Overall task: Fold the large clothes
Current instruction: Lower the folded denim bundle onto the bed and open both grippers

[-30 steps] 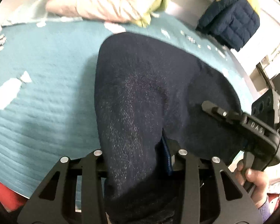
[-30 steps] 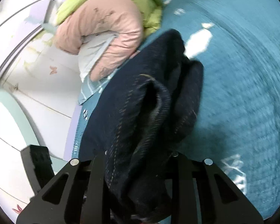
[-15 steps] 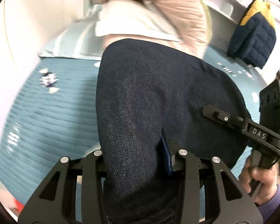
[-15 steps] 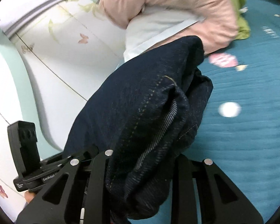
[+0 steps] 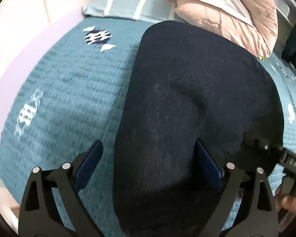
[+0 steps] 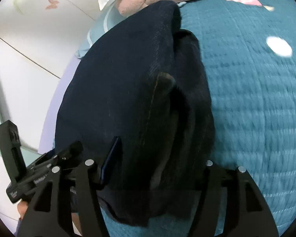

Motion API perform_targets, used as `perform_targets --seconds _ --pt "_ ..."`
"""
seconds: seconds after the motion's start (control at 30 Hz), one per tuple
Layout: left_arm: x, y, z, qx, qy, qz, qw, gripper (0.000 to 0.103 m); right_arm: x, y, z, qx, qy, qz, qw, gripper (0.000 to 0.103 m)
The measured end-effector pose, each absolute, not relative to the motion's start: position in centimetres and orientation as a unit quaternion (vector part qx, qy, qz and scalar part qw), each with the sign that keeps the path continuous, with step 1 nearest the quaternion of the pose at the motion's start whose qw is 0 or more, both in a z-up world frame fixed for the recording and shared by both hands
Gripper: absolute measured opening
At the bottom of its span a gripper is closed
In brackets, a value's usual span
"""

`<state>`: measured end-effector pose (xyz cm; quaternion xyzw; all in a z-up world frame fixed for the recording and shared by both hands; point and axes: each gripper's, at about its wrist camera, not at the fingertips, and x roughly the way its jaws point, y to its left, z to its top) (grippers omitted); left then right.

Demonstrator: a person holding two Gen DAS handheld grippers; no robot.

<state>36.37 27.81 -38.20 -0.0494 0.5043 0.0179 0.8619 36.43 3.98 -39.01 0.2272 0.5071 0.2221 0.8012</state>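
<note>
Both the left gripper and right gripper stand spread around the folded dark jeans, apparently resting on the teal bedspread.

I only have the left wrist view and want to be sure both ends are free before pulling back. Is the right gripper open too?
Observer: Yes. The right gripper is open, jaws wide apart, with the jeans lying between them.
Operator: Does the fold look tidy on that side?
Observer: Not quite. A flap with a tan-stitched seam stands up, and looser layers bulge along the right edge.
Operator: What is on the other side of the jeans over there?
Observer: A white wall panel with a butterfly print, past the bed's lilac edge.
</note>
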Motion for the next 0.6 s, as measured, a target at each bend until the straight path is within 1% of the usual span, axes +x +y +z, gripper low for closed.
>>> perform_targets --seconds 0.23,0.4,0.6 --pt "31.9 28.0 -37.2 -0.045 0.504 0.037 0.862 0.093 33.5 1.6 -39.2 0.215 0.506 0.207 0.809 0.055" --pt "28.0 29.1 -36.9 -0.09 0.492 0.05 0.865 0.093 32.1 0.2 -39.1 0.213 0.517 0.201 0.805 0.055" --pt "26.0 29.1 -36.5 -0.103 0.502 0.066 0.857 0.093 32.5 0.8 -38.4 0.179 0.538 0.191 0.801 0.055"
